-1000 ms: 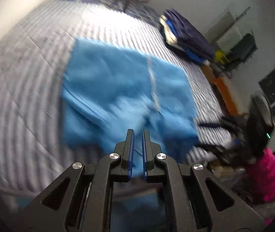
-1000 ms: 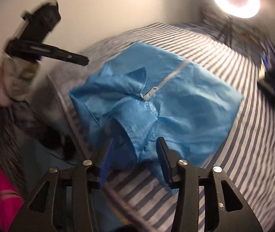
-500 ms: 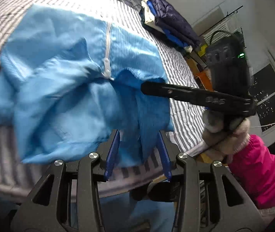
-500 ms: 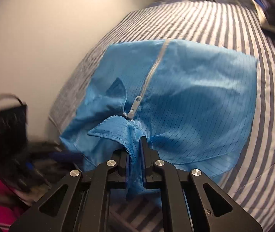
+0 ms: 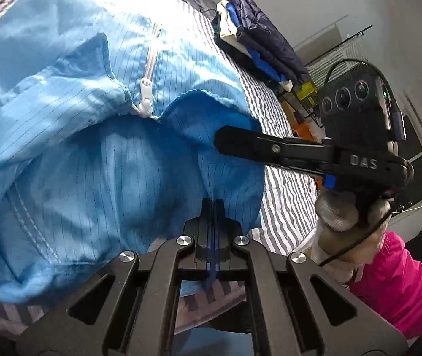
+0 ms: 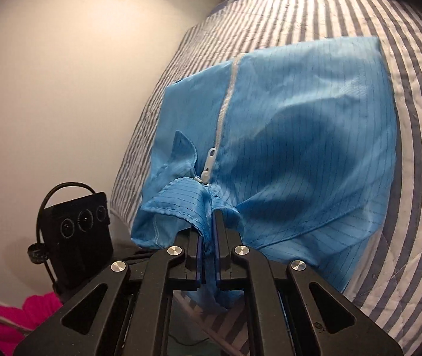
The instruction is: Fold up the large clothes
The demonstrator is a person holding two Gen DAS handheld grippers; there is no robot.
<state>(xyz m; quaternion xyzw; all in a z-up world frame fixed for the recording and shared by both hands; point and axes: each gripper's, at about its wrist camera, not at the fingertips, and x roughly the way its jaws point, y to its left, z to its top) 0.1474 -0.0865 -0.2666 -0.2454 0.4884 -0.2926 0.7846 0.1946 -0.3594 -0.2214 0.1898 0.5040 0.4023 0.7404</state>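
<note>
A light blue zip-front jacket point(image 5: 71, 136) lies partly folded on a striped bed, its white zipper pull point(image 5: 145, 96) near the collar. My left gripper point(image 5: 213, 207) is shut on the jacket's near edge by the collar. My right gripper point(image 6: 207, 222) is shut on the collar fabric of the jacket point(image 6: 300, 154), just below the zipper pull point(image 6: 209, 163). The right gripper also shows in the left wrist view point(image 5: 225, 141), reaching in from the right onto the collar.
The grey-and-white striped bedspread point(image 6: 412, 118) runs under the jacket. A pile of dark folded clothes point(image 5: 258, 44) lies at the bed's far side. A white wall point(image 6: 62, 74) borders the bed on the left. The person's pink sleeve point(image 5: 395, 281) is at the lower right.
My left gripper went from shut to open and has now shut on the jacket's near edge. My right gripper shut on the collar half a second ago and still holds it.
</note>
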